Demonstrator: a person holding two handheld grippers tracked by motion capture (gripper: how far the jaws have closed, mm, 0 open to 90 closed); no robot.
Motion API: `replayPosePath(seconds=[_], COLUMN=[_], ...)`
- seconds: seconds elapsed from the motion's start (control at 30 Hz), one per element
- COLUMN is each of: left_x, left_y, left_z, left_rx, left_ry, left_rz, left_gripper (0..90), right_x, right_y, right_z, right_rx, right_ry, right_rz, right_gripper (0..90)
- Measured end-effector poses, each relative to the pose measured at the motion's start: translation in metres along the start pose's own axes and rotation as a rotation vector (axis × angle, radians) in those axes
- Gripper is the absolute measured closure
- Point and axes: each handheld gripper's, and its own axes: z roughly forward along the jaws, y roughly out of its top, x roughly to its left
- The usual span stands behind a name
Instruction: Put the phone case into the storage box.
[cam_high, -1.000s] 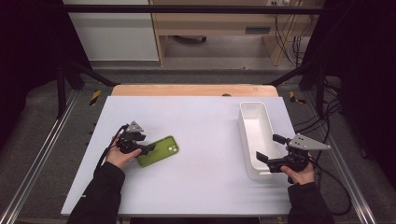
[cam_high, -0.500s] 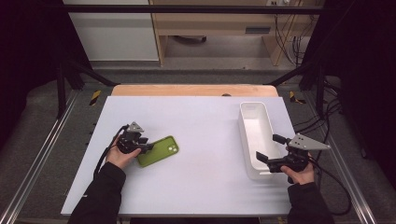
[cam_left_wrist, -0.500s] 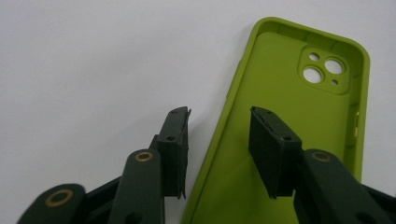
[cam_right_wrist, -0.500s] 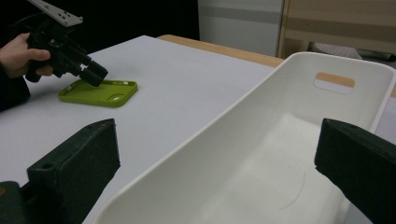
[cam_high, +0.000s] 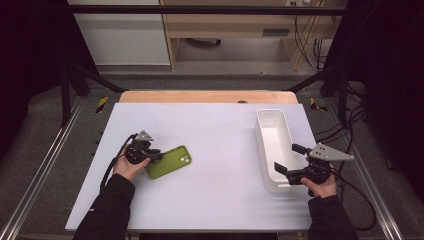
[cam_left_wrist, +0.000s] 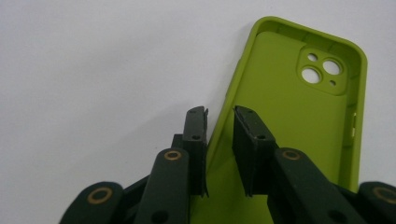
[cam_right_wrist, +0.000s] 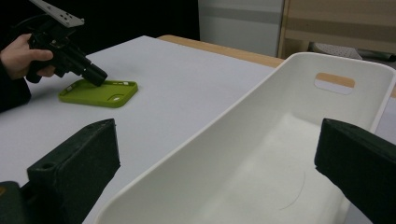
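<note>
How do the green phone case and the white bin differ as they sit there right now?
The phone case is lime green, flat and shallow; the bin is white, long and deep-walled. The case lies on the table's left side, with the left claw closing its jaws around the case's side wall. The bin stands on the right, and the right claw hangs wide open at its near end, jaws either side of it. Both lie open side up and look empty.

Left gripper view: green phone case (cam_left_wrist: 289, 116) cut off at 6 o'clock, its near end behind the left claw (cam_left_wrist: 219, 116); contact with the case's edge unclear. Right gripper view: white bin (cam_right_wrist: 261, 154) cut at 6 o'clock, near wall out of frame. High view: right claw (cam_high: 289, 159) jaw tips too small.
</note>
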Motion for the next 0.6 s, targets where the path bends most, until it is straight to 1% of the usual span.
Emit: replayPosePath(seconds=[0.17,0.3,0.43,0.6], left_x=[0.0009,-0.0003,-0.0007,-0.0027], left_y=[-0.0003,-0.0001,0.0,0.0003], left_z=[0.0,-0.0001,-0.0003,-0.0006], left_rx=[-0.005,-0.003,-0.003,0.001], left_ry=[0.002,0.013,0.015,0.023], left_rz=[-0.01,0.009,0.012,0.027], left_gripper=[77.5,79.3,80.0,82.7], right_x=[0.0,0.0002,0.0,0.0001], right_y=[-0.0001,-0.0001,0.0,0.0], right_z=[0.0001,0.0002,0.0001,-0.0001], right_rx=[0.0,0.001,0.001,0.001], right_ry=[0.001,0.001,0.001,0.001], right_rz=[0.001,0.002,0.001,0.001], right_gripper=[0.6,0.6,0.6,0.6])
